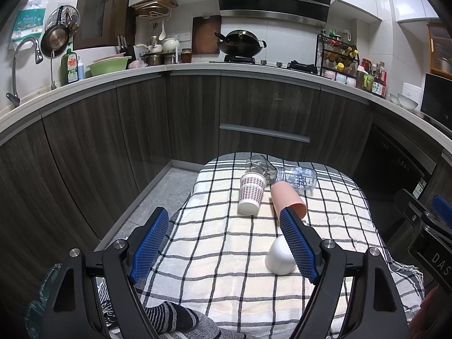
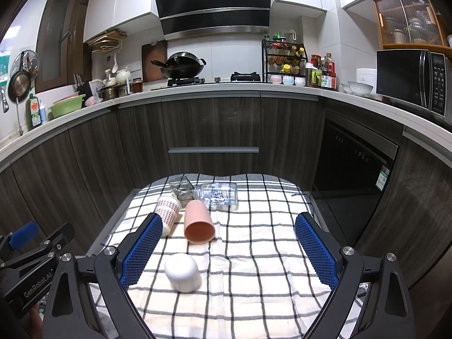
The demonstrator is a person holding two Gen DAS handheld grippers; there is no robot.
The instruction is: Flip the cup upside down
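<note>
Left gripper (image 1: 223,240) jaws spread wide, empty, right gripper (image 2: 228,243) likewise, white cup (image 2: 182,272) upside down between

The left gripper (image 1: 223,227) is held with its blue-padded fingers (image 1: 149,243) spread wide, nothing clasped between them. The right gripper (image 2: 228,233) is likewise held agape, its fingers (image 2: 316,248) pointing toward the upper frame, nothing gripped.

A home kitchen: wok (image 2: 185,63) on gas hob, range hood (image 2: 214,2), microwave (image 2: 409,80), spice rack (image 2: 284,56).
</note>
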